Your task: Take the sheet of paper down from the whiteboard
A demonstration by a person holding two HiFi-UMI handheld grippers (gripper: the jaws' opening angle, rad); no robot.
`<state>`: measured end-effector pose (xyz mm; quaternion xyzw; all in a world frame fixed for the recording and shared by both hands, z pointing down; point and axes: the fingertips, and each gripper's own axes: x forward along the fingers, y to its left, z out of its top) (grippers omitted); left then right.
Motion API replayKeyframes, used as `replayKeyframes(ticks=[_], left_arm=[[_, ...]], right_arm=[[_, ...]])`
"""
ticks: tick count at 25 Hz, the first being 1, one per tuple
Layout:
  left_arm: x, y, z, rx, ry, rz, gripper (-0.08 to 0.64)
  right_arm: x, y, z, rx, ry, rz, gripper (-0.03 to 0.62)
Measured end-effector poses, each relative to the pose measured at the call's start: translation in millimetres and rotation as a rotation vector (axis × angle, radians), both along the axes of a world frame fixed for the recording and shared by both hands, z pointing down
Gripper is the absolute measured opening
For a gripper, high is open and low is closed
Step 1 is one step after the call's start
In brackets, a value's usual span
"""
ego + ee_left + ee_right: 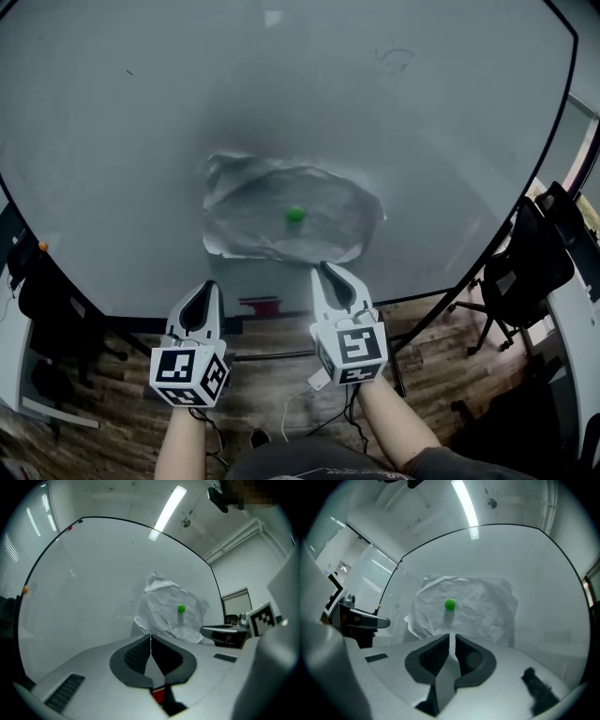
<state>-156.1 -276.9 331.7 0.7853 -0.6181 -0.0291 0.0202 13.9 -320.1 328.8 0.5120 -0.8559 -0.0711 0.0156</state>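
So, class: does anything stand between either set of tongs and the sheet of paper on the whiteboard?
Nothing visible does. The left tongs and right tongs, both shut and empty, face the crumpled sheet of paper across open air. Only the green magnet at its middle pins it to the whiteboard.

- A wide whiteboard [141, 141] on a black frame fills the wall side of the office.
- Brown wood-plank flooring [112, 412] runs beneath it, with a thin white cable [298, 405] trailing across the boards.
- A black office chair [527, 267] stands at the right; more dark furniture [37, 300] sits at the left, too dim to name.
- One long fluorescent tube [168, 512] burns on the white ceiling, a small round fixture [186, 523] just beside it.
- White pipes [234, 540] run where ceiling meets wall.
- Slatted blinds [370, 592] cover a window at the side.
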Motion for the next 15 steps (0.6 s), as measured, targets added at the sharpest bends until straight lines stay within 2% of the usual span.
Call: replayKeyframes(ticks=[5,9,15], left_arm=[[-8.9,-11.7,-5.7,0.014,0.004,0.055,0.018],[-14.3,-20.1,-6.4,0.018,0.008,0.084,0.018],[-20.5,-26.8,-5.3,0.019,0.014,0.119,0.018]], right_arm=[[-10.9,-9.7,-18.1,0.05,0.03,0.072,0.029],[-22.7,-15.9,-28.7,0.073,0.047,0.095,0.1],[-35.2,-25.5,-53.9,0.142,0.071,0.125,0.126]])
